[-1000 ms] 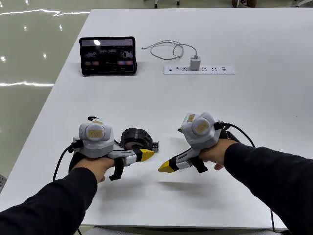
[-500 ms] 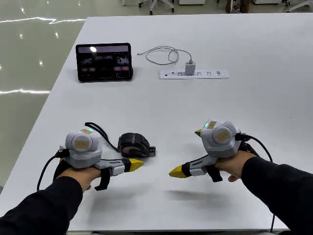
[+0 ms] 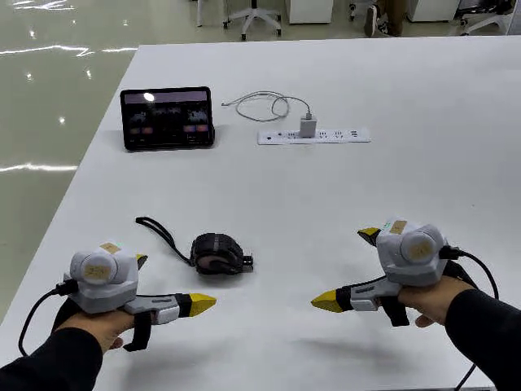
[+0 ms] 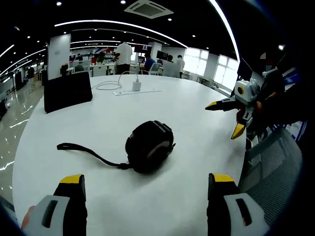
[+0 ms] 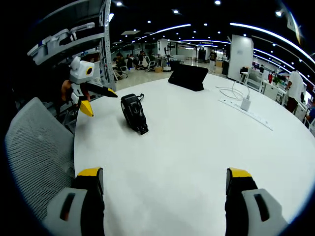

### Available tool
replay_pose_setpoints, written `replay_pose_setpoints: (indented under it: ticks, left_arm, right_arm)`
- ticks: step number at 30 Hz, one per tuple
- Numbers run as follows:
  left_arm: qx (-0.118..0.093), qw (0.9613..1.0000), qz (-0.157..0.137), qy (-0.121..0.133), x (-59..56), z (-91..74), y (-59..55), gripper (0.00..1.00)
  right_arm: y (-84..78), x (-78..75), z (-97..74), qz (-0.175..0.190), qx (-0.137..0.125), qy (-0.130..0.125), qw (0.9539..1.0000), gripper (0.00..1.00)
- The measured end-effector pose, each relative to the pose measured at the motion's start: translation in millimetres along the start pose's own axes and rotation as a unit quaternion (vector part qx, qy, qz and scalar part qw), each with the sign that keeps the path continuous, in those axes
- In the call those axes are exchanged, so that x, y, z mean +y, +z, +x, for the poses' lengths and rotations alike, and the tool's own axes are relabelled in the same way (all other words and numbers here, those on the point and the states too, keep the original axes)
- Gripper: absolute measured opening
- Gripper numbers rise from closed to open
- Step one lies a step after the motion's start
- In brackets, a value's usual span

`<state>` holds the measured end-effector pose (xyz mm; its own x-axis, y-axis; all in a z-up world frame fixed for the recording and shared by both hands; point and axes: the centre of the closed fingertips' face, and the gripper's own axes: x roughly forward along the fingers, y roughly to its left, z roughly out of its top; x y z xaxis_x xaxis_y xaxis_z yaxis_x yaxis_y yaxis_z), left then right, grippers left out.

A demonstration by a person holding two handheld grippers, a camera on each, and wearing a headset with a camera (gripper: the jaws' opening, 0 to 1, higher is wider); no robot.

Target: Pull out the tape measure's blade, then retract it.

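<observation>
The black tape measure lies on the white table, its blade fully in and its black wrist strap trailing to the left. My left gripper is open, near the front left edge, a short way from the case with nothing between its yellow tips. In the left gripper view the tape measure sits just beyond the open left gripper. Far to the right, my right gripper is open and empty. The right gripper view shows the tape measure well ahead of my right gripper.
A dark tablet stands at the back left. Beside it lies a white power strip with a charger and a coiled cable. The table's front edge is close under both hands. A mesh chair is near the table.
Both grippers have drawn back from the tape measure, the left toward the front left, the right outward to the right. The tape measure stays on the table. The head camera has tilted.
</observation>
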<state>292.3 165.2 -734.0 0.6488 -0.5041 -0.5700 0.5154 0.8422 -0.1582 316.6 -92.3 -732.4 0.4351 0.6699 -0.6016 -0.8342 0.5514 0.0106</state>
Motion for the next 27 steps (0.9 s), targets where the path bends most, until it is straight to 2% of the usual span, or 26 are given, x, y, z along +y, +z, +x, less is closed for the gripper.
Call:
replay_pose_setpoints:
  ticks: [5, 8, 11, 16, 19, 22, 27]
  left_arm:
    - [0.003, 1.0000, 0.008, -0.001, -0.6, -12.2, -5.5, 1.00]
    - [-0.002, 1.0000, 0.008, 0.002, 2.9, -20.8, -3.3, 1.00]
    - [-0.008, 0.9999, 0.014, 0.001, 1.2, -29.0, 0.8, 1.00]
    - [-0.011, 0.9994, 0.032, 0.005, 0.5, -42.4, 2.3, 1.00]
    - [-0.011, 0.9993, 0.034, 0.008, 3.8, -46.3, 0.7, 1.00]
    - [-0.014, 0.9992, 0.035, 0.011, 5.1, -48.3, 0.7, 1.00]
    - [-0.012, 0.9994, 0.031, 0.009, 5.0, -49.6, -5.0, 1.00]
  right_arm:
    - [-10.7, -5.0, -14.7, 0.008, -0.001, -0.015, 0.9999, 1.00]
    - [-17.4, -6.5, -27.7, 0.012, -0.006, -0.026, 0.9996, 1.00]
    - [-25.8, -9.2, -41.0, 0.002, -0.003, -0.039, 0.9992, 1.00]
    - [-39.2, -15.9, -63.6, 0.015, -0.008, -0.058, 0.9981, 1.00]
    - [-47.9, -19.3, -76.0, 0.026, -0.008, -0.068, 0.9973, 1.00]
    - [-58.6, -29.2, -88.4, 0.038, -0.008, -0.081, 0.9959, 1.00]
    - [-69.8, -35.6, -101.8, 0.044, -0.006, -0.092, 0.9948, 1.00]
